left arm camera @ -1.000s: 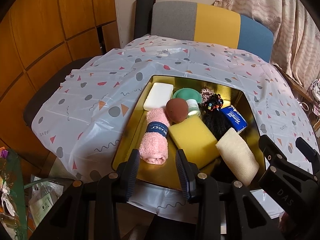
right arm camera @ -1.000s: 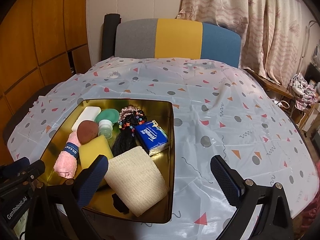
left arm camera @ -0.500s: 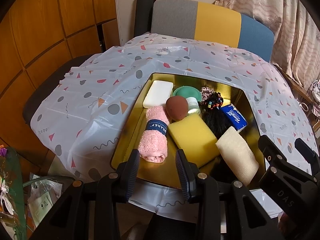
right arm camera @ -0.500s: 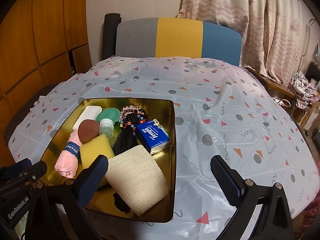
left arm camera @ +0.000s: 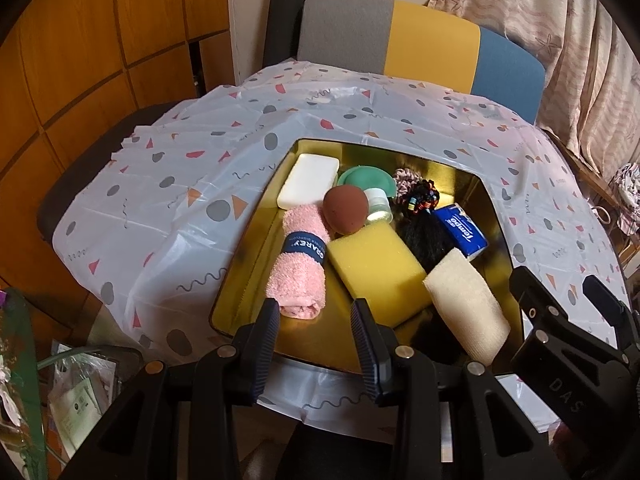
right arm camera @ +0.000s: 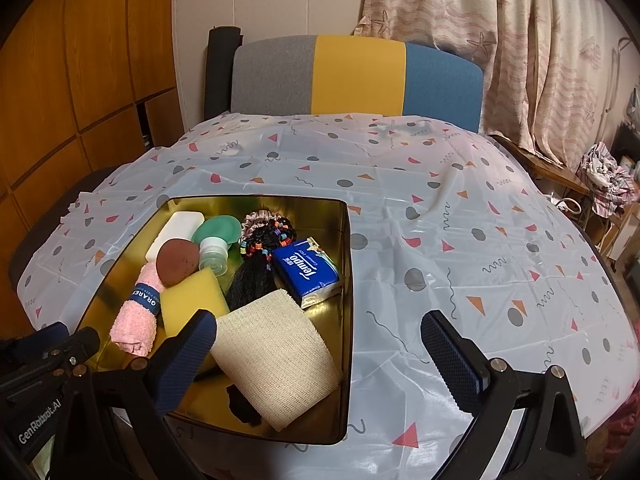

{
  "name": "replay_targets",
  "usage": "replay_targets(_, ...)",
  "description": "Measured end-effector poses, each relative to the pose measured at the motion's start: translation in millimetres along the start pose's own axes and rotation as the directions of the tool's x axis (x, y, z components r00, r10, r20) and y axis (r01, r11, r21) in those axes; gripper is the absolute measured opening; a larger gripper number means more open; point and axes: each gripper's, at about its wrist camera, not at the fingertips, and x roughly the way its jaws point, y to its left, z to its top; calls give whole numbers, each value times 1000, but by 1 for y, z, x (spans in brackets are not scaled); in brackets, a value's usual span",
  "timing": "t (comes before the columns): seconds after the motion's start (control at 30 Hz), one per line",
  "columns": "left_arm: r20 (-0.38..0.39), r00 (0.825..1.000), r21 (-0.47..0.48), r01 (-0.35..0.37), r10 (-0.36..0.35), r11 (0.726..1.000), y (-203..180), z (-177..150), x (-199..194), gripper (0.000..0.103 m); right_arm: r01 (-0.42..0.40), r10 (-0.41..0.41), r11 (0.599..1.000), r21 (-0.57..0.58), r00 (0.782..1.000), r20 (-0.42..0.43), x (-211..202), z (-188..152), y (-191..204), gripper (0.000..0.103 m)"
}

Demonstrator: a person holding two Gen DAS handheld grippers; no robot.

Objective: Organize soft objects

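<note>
A rolled pink towel (left arm camera: 301,264) lies in the gold tray (left arm camera: 248,280) on my table, beside a yellow sponge (left arm camera: 376,268), brown ball (left arm camera: 345,215), white soap (left arm camera: 308,185) and tissue pack (right arm camera: 306,270). My left gripper (left arm camera: 314,320) hovers just short of the towel, jaws partly spread, holding nothing. My right gripper (right arm camera: 316,344) is spread wide above the patterned tablecloth (right arm camera: 460,240).

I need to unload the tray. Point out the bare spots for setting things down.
The patterned tablecloth right of the gold tray is bare, as is the strip behind it toward the chair back. The tray itself is crowded; only its floor left of the pink towel shows.
</note>
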Motion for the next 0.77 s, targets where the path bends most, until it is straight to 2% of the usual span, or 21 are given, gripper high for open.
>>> replay_targets(0.13, -5, 1000, 2, 6, -6, 1000, -2, -1, 1, 37, 0, 0, 1000, 1, 1000, 3, 0, 0, -1, 103)
replay_targets(0.5, 51, 998, -9, -36, 37, 999, -1, 0, -7, 37, -3, 3, 1000, -1, 1000, 4, -1, 0, -1, 103)
replay_targets(0.77, 51, 998, 1, -49, 48, 999, 0, -1, -6, 37, -3, 3, 1000, 0, 1000, 2, 0, -1, -1, 103)
